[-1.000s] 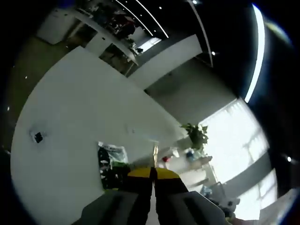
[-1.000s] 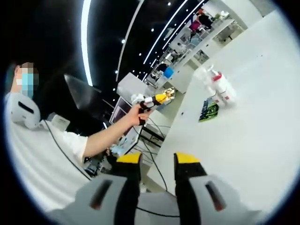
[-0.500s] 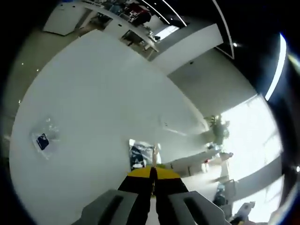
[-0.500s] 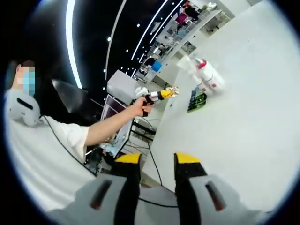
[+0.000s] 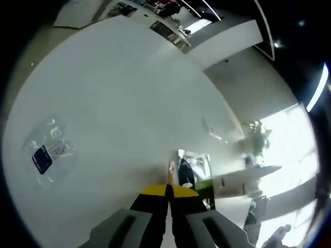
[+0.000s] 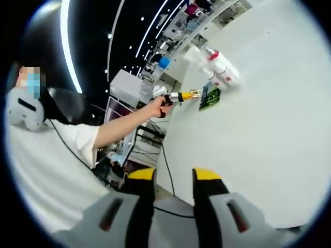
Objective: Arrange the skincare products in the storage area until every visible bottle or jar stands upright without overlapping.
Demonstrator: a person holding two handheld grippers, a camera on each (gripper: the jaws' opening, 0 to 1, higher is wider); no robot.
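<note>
the left tongs (image 5: 168,192) were pressed closed on nothing, just short of the green packet (image 5: 195,173); the right tongs (image 6: 174,178) gaped empty, well back from the bottles (image 6: 217,67) (apparently lying over). best to open the left before reaching.

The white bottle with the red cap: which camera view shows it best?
The right gripper view. There the white bottle with the red cap lies tilted on the white table, beyond the green and black packet, with its cap and label in sight. The left gripper view gives the packet ahead of the shut left gripper, but no bottle I can recognise.
</note>
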